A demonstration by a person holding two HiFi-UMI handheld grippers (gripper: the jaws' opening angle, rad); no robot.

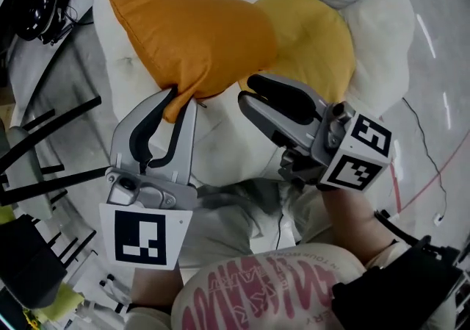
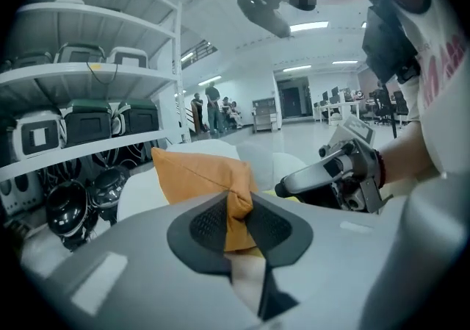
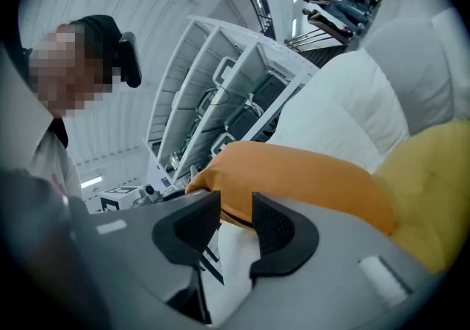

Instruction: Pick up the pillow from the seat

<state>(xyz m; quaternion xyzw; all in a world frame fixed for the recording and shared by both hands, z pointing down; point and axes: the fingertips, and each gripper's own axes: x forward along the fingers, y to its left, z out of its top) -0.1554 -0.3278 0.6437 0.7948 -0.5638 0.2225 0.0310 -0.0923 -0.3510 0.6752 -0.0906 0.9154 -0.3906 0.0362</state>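
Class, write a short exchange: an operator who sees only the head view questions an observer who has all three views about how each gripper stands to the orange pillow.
Operator: From above, the left gripper meets the orange pillow at a corner. Is it pinched?
Observer: Yes. The left gripper view shows that corner bunched between both pads, pressed from each side.
Operator: And the right gripper?
Observer: Its own view shows the jaws apart, with only the white seat cushion in the gap. The pillow lies just past the tips.
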